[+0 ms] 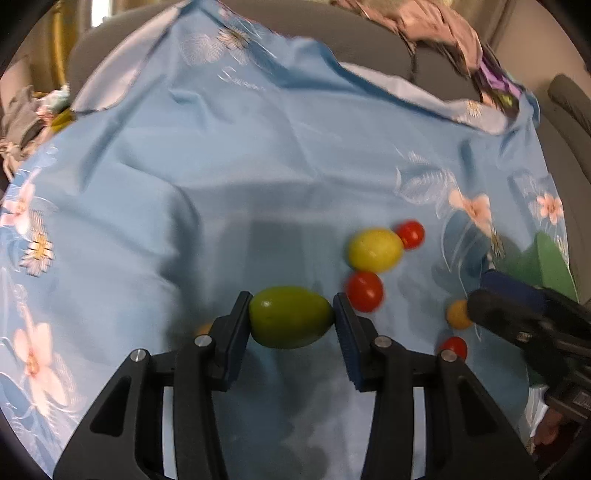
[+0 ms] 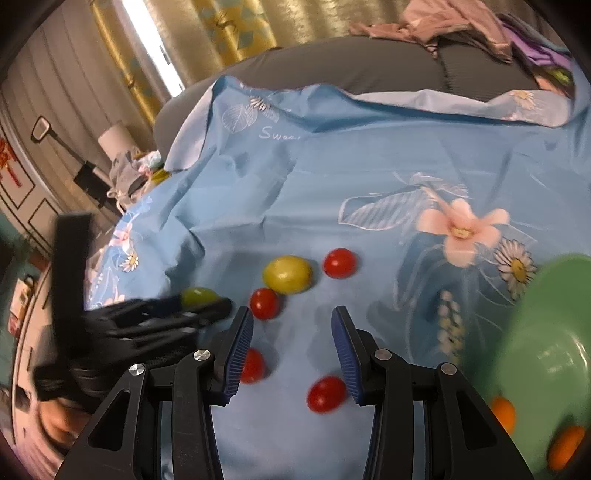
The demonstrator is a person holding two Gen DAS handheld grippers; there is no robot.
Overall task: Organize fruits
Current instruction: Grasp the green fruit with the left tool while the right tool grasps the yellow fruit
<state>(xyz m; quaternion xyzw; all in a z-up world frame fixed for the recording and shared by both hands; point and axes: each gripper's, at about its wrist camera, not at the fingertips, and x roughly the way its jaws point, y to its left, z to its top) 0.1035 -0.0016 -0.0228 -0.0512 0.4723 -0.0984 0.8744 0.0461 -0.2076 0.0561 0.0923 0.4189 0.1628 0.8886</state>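
Blue floral cloth (image 1: pixel 221 166) is covering the work surface, with grey upholstery (image 2: pixel 351 66) showing beyond its far edge.

Left tool (image 1: pixel 291 317): its two jaws are pressing against the ends of a green oval fruit (image 1: pixel 291 316), gripping it lengthwise just above the cloth. In the right wrist view the same fruit is showing only partly, at the tip of the left tool (image 2: pixel 201 302).

Right tool (image 2: pixel 291 321): its jaws are standing partly apart with nothing between the pads; only bare cloth is lying in the gap. In the left wrist view the right tool (image 1: pixel 476 306) is entering from the right, and its tip is covering part of a small orange fruit (image 1: pixel 458 314); whether it is touching that fruit cannot be told.

Loose fruit on the cloth, right wrist view: a yellow oval fruit (image 2: pixel 287 274) is lying at centre, with one red tomato (image 2: pixel 340 263) just to its right and another red tomato (image 2: pixel 264 303) just near-left of it. Two further red tomatoes (image 2: pixel 327 393) are lying nearer, one beside each jaw of the right tool.

Green bowl (image 2: pixel 546 350): it is sitting at the right edge, blurred, with two orange fruits (image 2: pixel 503 413) showing at its near side.

Crumpled pink clothing (image 2: pixel 443 22) is lying on the upholstery at the far right.
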